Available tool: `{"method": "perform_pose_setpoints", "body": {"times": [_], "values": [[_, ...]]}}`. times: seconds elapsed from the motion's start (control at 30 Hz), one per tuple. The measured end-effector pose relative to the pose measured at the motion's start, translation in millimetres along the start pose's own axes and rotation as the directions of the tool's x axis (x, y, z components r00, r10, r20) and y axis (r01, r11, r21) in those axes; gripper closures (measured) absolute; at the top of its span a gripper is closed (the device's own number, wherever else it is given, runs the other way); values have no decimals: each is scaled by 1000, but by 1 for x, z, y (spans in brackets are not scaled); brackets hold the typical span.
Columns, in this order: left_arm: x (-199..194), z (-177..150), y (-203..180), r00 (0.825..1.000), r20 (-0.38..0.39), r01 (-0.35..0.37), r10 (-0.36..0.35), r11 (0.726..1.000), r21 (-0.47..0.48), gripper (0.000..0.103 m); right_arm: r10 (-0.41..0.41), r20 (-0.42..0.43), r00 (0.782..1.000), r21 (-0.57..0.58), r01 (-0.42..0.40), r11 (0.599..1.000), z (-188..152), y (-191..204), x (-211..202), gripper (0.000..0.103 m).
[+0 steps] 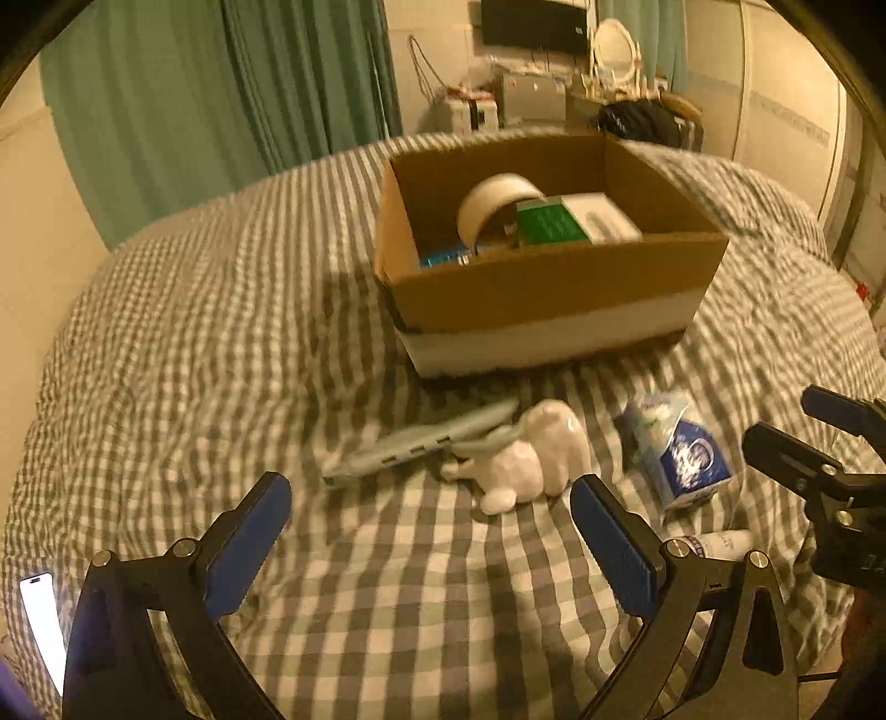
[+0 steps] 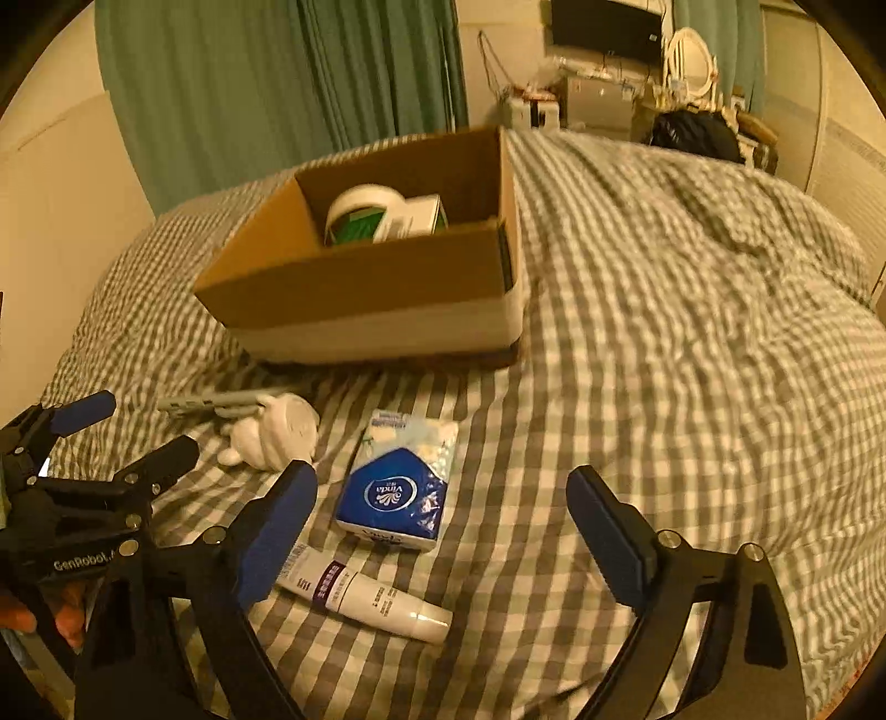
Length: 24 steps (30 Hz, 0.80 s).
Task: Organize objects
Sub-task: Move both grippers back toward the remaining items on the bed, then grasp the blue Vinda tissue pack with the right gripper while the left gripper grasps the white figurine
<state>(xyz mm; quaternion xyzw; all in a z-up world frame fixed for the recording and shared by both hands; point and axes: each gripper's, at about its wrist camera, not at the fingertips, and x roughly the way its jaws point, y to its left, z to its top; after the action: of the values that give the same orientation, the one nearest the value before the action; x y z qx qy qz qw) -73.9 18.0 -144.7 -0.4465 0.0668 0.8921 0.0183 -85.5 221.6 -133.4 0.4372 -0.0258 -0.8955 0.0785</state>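
1 gingham bedspread (image 2: 664, 332) fronts green curtains (image 2: 277, 83).

Black gripper (image 2: 437, 498) frames, blue ribbed pads (image 2: 274, 531), silver screws, "GenRobot" lettering

Place: home bedroom
Bed: grey/white checked bedspread (image 2: 637, 332) fills most of both views, rumpled
Window side: green curtains (image 1: 221, 94) behind bed, floor-length
Far wall: dressing table w/ oval white-framed mirror (image 2: 689, 61), misc clutter around it
Screen: dark TV (image 2: 606, 25) mounted above table
Walls: plain cream, warm dim indoor light
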Motion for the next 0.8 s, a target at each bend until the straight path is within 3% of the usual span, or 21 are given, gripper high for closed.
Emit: {"method": "perform_pose_setpoints", "body": {"times": [0.23, 0.33, 0.5, 0.63, 0.8], "values": [[19, 3, 13, 998, -64, 13, -16, 998, -56, 0, 45, -103, 994, -17, -47, 999, 5, 8, 50, 24], [24, 4, 14, 996, -86, 14, -20, 997, -70, 0, 70, -145, 987, -40, -76, 996, 2, 12, 62, 48], [24, 9, 3, 996, -94, 8, -13, 999, -50, 0, 58, -120, 991, -56, -65, 996, 1, 8, 49, 50], [23, 16, -11, 995, -87, 46, -51, 997, -64, 0, 31, -58, 998, -29, -33, 999, 7, -8, 29, 50], [34, 22, -39, 991, -106, 75, -77, 997, -27, 0, 22, -43, 999, 6, -22, 1000, 6, -23, 23, 50]]}}
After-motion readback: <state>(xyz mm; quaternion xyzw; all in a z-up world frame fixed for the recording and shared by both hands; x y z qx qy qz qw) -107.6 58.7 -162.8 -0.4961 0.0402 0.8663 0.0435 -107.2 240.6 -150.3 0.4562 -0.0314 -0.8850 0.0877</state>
